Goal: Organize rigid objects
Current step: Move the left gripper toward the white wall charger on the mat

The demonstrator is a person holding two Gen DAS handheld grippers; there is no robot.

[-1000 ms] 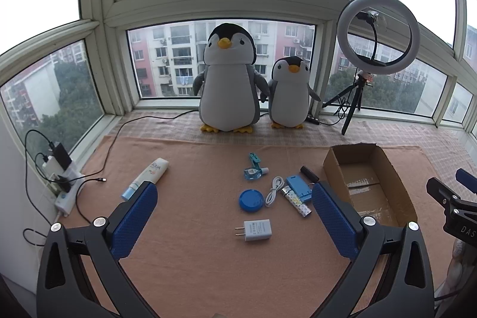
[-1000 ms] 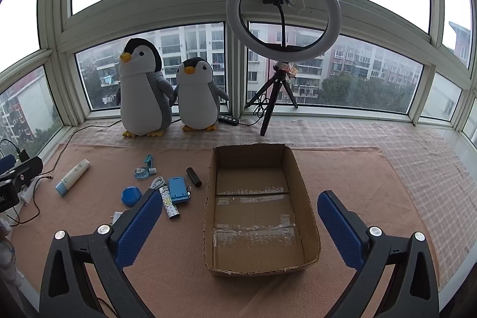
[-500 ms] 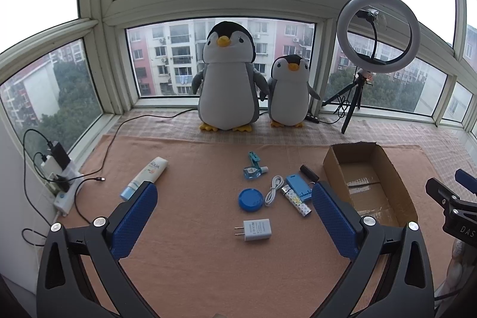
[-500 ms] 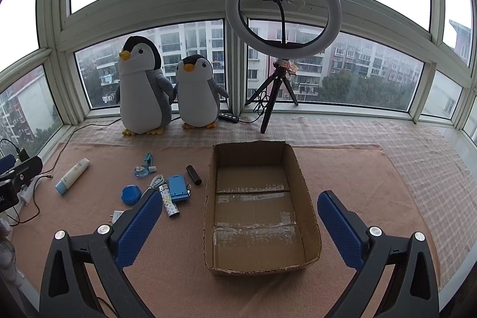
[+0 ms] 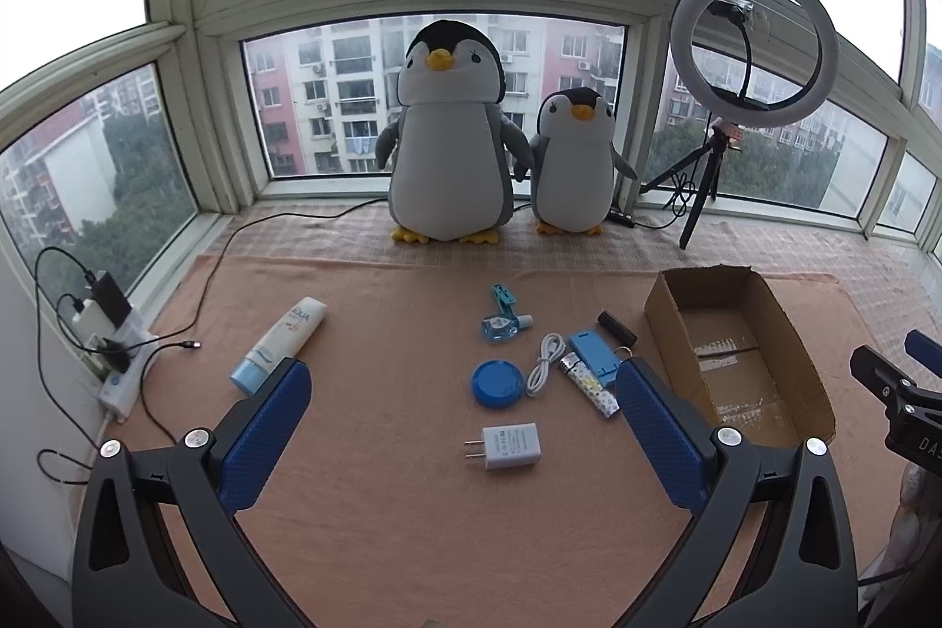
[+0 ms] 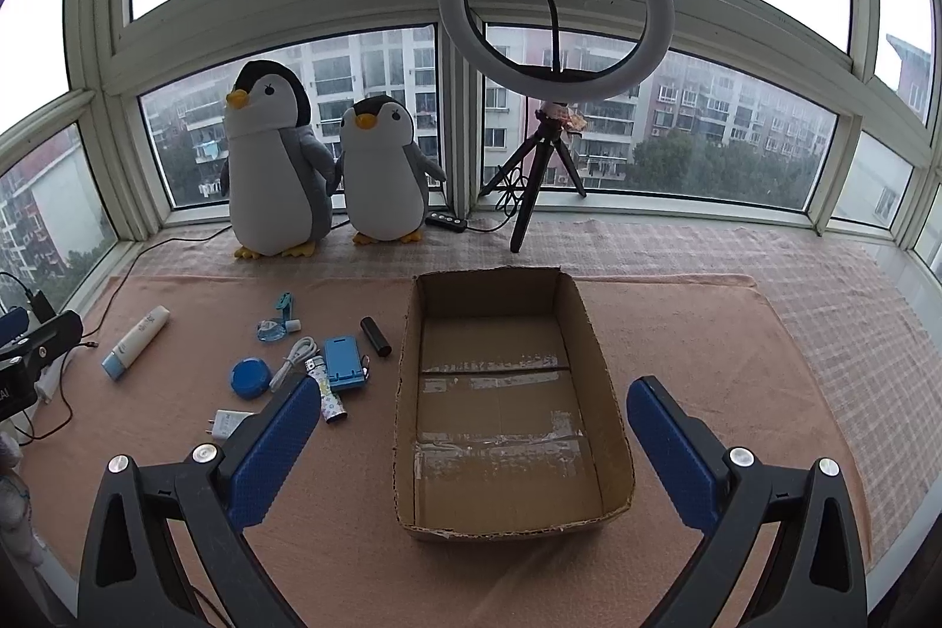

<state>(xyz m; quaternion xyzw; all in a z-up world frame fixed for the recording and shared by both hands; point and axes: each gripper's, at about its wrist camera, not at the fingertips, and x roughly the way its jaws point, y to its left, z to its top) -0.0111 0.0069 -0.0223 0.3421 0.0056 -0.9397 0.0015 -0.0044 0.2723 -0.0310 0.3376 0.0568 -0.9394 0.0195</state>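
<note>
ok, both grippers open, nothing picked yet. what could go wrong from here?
1. The lighter, blue case, white cable and black tube lie bunched together; closing on one may nudge or drag a neighbour, the limp cable especially.
2. The white charger lies flat on the cloth, so fingers may snag fabric.
3. The cardboard box looks light; clipping its wall could shift it.
</note>
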